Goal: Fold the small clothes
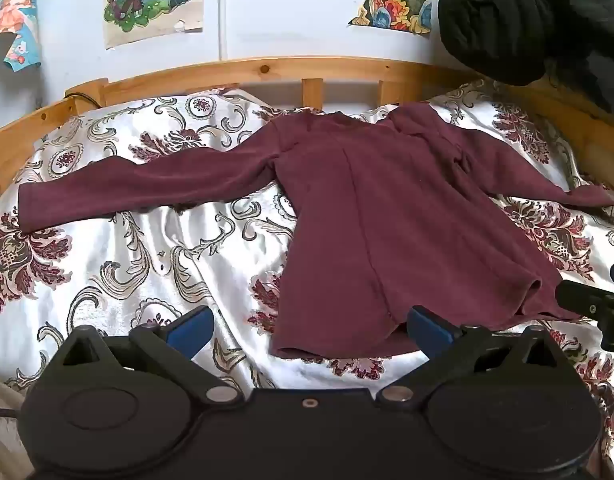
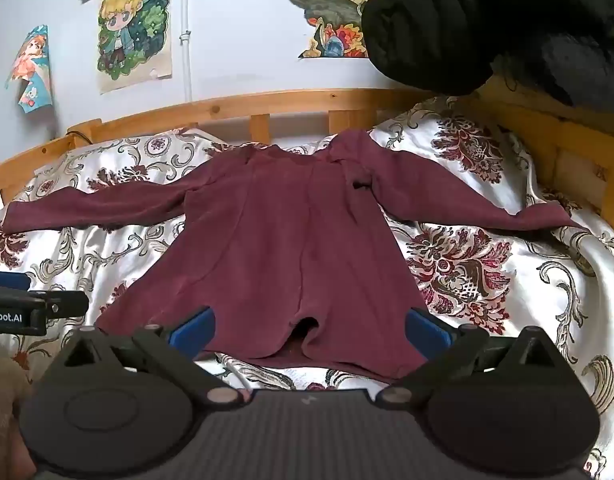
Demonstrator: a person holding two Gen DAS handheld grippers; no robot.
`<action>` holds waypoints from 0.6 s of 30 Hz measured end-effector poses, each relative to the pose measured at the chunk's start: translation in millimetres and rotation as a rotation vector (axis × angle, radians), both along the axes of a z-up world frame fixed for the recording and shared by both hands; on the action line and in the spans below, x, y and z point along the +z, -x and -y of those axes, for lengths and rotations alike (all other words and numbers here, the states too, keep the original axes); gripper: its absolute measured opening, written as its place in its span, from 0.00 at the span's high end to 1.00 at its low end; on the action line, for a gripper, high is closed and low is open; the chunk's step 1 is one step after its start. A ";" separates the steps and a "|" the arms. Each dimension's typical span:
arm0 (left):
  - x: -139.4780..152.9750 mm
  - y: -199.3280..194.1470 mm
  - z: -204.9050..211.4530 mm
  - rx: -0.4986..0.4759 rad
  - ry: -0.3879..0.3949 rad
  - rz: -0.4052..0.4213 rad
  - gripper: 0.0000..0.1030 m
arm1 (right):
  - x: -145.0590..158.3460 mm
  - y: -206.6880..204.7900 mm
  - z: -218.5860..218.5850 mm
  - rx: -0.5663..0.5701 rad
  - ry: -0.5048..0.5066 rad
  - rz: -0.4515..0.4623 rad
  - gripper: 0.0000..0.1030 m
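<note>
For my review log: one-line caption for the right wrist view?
Open right hand-held gripper poised over hem of maroon top spread on floral bedspread.

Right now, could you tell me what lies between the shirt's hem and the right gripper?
Only a strip of patterned bedspread separates the shirt from the right gripper, seen in the right wrist view.

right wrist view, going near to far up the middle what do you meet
right gripper with open jaws → hem of the maroon long-sleeved top → its collar → wooden bed rail → white wall
</note>
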State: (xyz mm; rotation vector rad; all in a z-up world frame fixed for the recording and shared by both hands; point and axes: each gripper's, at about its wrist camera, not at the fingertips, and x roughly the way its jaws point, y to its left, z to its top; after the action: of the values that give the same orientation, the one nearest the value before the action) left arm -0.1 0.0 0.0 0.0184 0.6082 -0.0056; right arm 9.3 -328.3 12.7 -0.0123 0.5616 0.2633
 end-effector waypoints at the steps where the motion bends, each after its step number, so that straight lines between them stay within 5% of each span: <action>1: 0.0 -0.2 -0.1 0.000 0.000 -0.006 0.01 | 0.0 0.1 0.0 0.000 0.007 0.006 0.00; 18: -1.9 -0.4 4.3 -0.006 -0.005 -0.016 0.01 | -5.3 0.5 3.3 -0.006 0.017 -0.020 0.00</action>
State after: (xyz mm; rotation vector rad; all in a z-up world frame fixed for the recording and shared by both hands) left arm 0.3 -4.3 -1.9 0.0247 0.6242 -0.0104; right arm 8.8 -331.5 7.4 -0.0241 0.5834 0.2534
